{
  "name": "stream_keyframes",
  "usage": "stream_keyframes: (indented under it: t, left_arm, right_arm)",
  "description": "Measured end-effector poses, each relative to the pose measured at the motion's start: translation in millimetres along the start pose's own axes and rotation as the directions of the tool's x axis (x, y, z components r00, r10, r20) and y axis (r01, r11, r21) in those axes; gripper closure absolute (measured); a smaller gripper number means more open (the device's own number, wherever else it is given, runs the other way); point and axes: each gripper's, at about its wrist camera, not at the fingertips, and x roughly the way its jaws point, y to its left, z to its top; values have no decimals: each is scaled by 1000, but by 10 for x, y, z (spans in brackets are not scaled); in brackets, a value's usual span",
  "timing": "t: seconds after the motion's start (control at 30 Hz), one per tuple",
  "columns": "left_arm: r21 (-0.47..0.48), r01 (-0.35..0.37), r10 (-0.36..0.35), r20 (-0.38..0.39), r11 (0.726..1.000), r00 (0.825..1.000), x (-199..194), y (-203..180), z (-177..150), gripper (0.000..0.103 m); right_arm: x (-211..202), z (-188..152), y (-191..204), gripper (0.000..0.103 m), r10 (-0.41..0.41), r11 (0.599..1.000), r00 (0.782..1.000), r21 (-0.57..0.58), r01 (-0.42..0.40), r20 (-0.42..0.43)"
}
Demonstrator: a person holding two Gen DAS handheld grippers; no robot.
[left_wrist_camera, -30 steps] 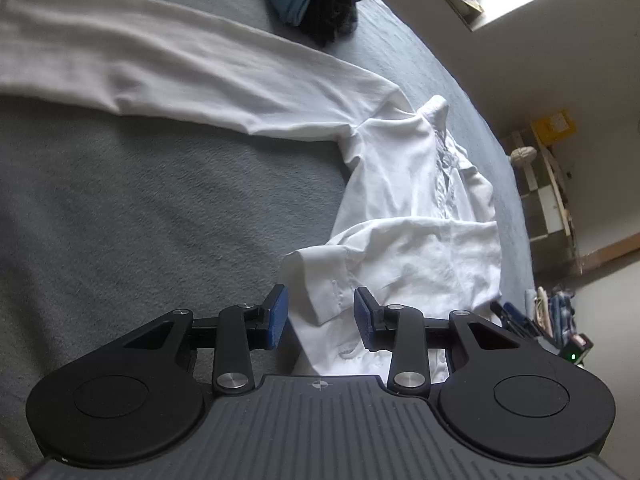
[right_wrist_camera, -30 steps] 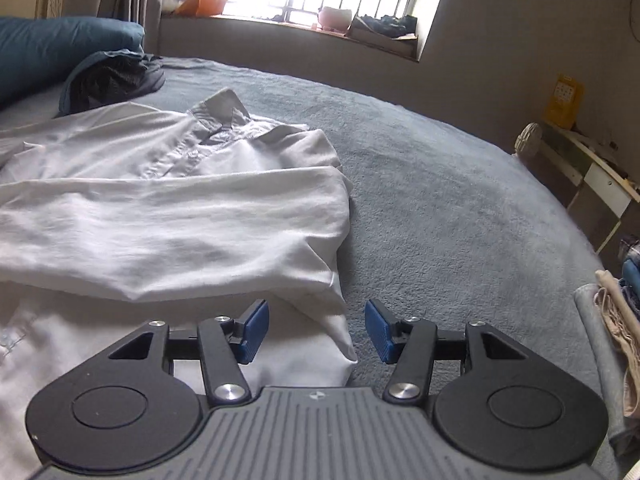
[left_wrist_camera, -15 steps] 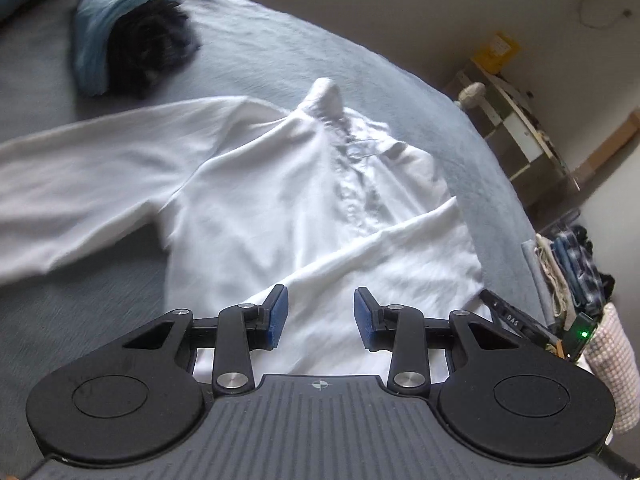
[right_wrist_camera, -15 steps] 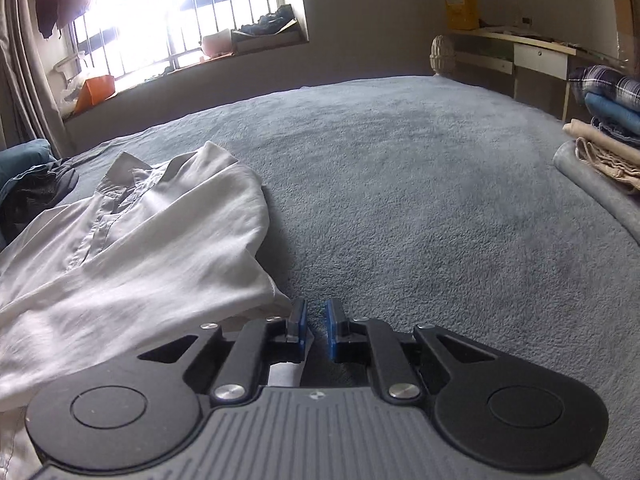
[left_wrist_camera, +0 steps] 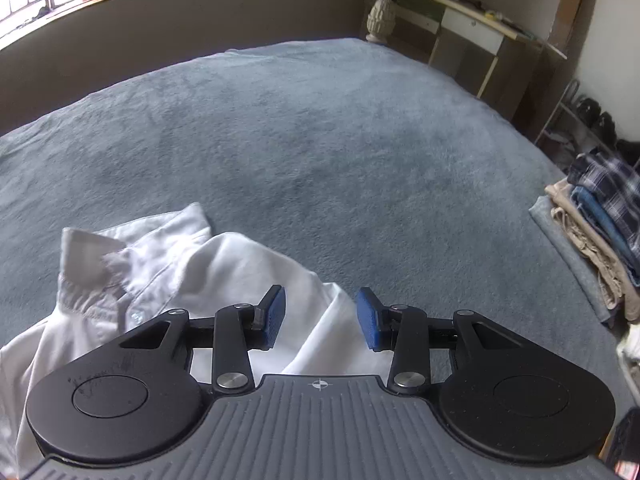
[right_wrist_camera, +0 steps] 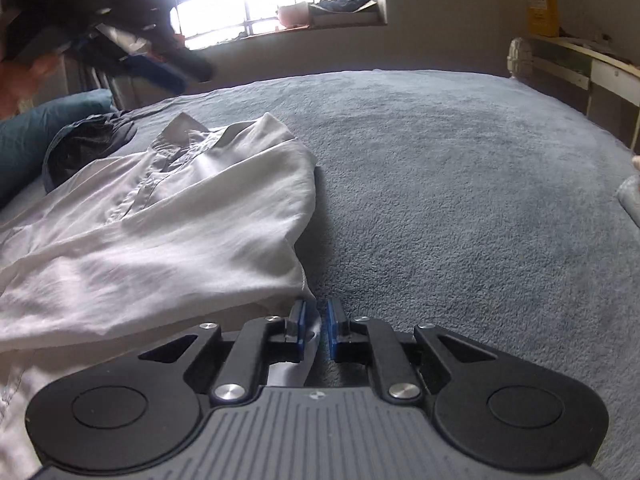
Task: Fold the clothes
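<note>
- Far left in the right wrist view: a blue pillow (right_wrist_camera: pixel 38 128) and a dark heap of clothes (right_wrist_camera: pixel 86 142) on the bed.
- High up there too: the left gripper (right_wrist_camera: pixel 160 70), blurry, up in the air above the shirt, with part of a hand (right_wrist_camera: pixel 16 80) behind it.
- Next over: a white shirt (right_wrist_camera: pixel 168 232) spread flat on the gray bed (right_wrist_camera: pixel 460 184), collar (right_wrist_camera: pixel 180 132) toward the window, one sleeve folded across the front.
- In the left wrist view: left gripper jaws spread apart, nothing between the blue pads (left_wrist_camera: pixel 274 318) (just been opening a little), right above the shirt's shoulder by the collar.
- Low in the middle of the right wrist view: the right gripper (right_wrist_camera: pixel 314 328), jaws nearly pressed together, pinching the shirt's edge at its near right corner (just closed on it).
- Right of the shirt: bare gray blanket, lots of it.
- Far right in the left wrist view: a stack of folded clothes (left_wrist_camera: pixel 600 224) at the bed's edge, plaid one on top.
- Back right, by the wall: a wooden desk (left_wrist_camera: pixel 472 28).
</note>
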Motion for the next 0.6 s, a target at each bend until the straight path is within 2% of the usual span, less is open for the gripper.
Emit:
stream_keyframes:
  t: [0.03, 0.13, 0.23, 0.33, 0.5, 0.57, 0.6]
  left_arm:
    - [14, -1, 1, -17, 1000, 1000, 104, -84, 48, 64]
    - [56, -86, 91, -87, 995, 992, 489, -328, 190, 64]
    - [147, -188, 214, -192, 971, 958, 832, -529, 282, 64]
    - [236, -264, 319, -238, 935, 918, 1016, -670, 331, 64]
    - [250, -329, 398, -314, 910, 862, 1142, -662, 300, 64]
    - [242, -342, 410, -342, 908, 846, 1173, -625, 267, 64]
    - [227, -341, 403, -344, 912, 848, 1181, -603, 255, 64]
  right_arm:
    - [0, -29, 6, 91, 7, 1000, 1000, -26, -6, 14]
    - [-16, -126, -32, 91, 35, 999, 997, -39, -32, 66]
    - [-35, -175, -121, 91, 69, 998, 993, -2, -69, 96]
    - [-24, -188, -216, 92, 105, 993, 989, 44, -110, 107]
    - [-26, -203, -279, 92, 131, 987, 985, 81, -141, 116]
    - [-29, -210, -308, 91, 144, 983, 982, 96, -156, 120]
    - [-30, -214, -314, 91, 146, 982, 982, 99, -158, 121]
